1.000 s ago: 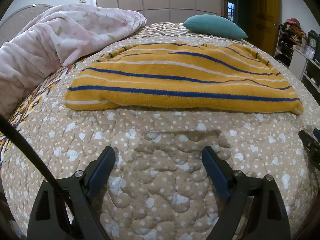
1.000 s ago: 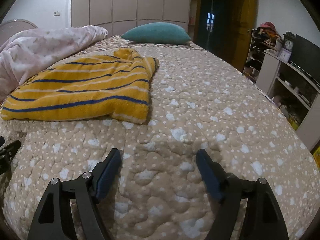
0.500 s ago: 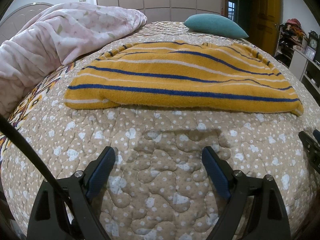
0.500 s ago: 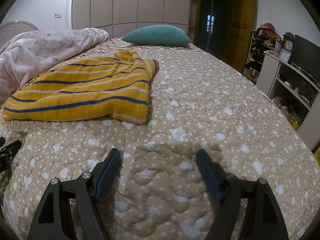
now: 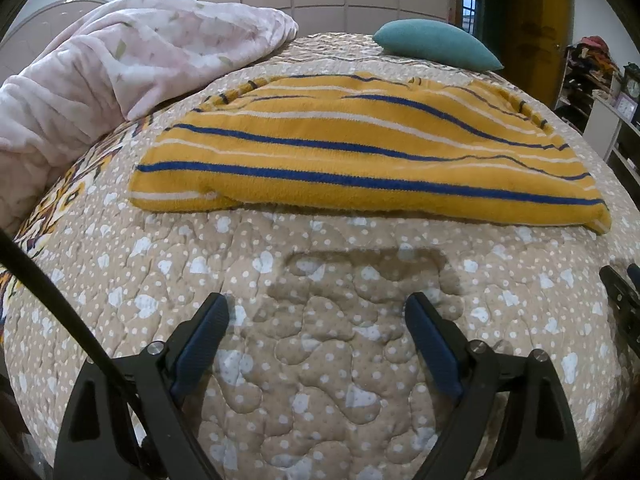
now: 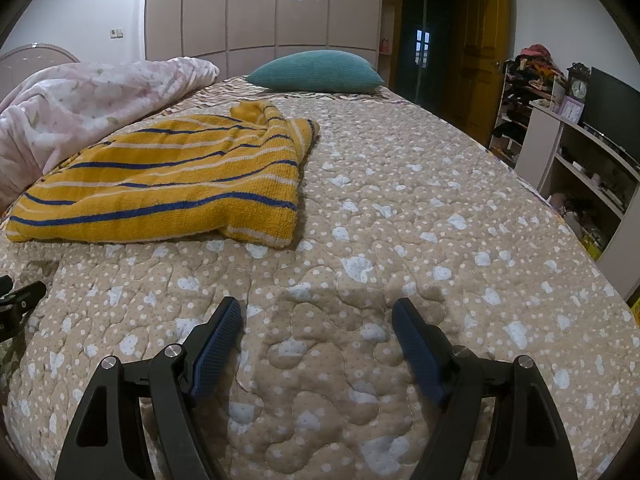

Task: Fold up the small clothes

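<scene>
The left black two-finger tool with blue ribbed pads (image 5: 316, 312) points forward and downward, its jaws spread wide with nothing between them. The right black two-finger tool with blue ribbed pads (image 6: 317, 314) is angled likewise, jaws spread wide and gripping nothing. Each tool's tip shows at the edge of the other's wrist view, so the two sit side by side.

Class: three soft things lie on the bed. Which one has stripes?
The yellow garment with blue and white stripes, lying flat mid-bed. The pink blanket has a faint floral print; the teal pillow is plain.
</scene>
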Available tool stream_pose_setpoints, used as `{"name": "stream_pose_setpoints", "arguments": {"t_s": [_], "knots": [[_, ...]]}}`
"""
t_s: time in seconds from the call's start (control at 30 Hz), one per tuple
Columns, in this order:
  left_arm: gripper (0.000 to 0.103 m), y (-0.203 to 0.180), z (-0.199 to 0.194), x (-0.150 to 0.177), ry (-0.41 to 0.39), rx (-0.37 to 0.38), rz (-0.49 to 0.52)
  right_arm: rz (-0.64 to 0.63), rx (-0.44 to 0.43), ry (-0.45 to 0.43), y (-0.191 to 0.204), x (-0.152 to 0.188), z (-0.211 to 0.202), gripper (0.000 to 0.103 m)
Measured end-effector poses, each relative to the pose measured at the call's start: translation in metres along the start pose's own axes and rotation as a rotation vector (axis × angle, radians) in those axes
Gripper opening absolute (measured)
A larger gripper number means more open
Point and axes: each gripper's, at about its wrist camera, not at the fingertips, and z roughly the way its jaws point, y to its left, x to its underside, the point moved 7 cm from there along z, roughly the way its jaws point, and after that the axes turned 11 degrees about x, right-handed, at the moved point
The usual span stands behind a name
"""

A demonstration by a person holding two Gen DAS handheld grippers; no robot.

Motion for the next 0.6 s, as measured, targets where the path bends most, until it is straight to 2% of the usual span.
{"name": "stream_pose_setpoints", "arguments": {"t_s": [0.3,0.6], "knots": [[0.092,-0.0001,0.0,-0.0005,0.02,-0.008,-0.012,-0.004,-0.004,-0.003,0.0023,-0.0012,-0.0008,0.082],[0.098,0.0033,0.0021,-0.0011,0.034,-0.024,-0.03,0.0,-0.004,-0.007,0.0033,-0.0018,-0.0011,0.082]]}}
